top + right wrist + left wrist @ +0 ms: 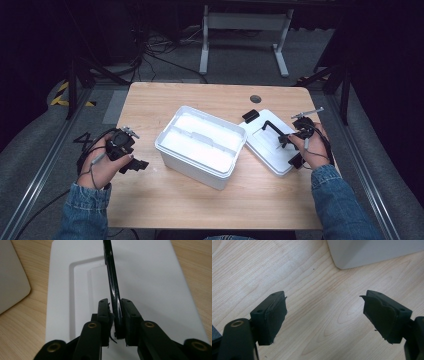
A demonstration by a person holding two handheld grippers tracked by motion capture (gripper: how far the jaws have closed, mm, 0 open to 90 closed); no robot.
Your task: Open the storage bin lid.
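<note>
On the counter (210,200), right gripper (115,315) clamps the lid (155,290) handle (111,277), left gripper (324,315) wide open, empty; next, likely lift lid onto box (200,145).

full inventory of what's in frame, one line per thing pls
box: 1, white, open, mid-table, inside looks bare
lid: 1, white, flat on the table right of the box
lid handle: 1, black, standing up from the lid's top
latches: 2 seen, black, at the lid's far and near ends
table: 1, light wood, with a round grommet hole at its far edge
desk frame: 1, white, on the floor beyond the table
cables: several, black, on the floor beyond the table
left gripper: black, jaws open over bare table, left of the box
right gripper: black, jaws shut on the lid handle
forearms: 2, blue denim sleeves, bottom edge
</note>
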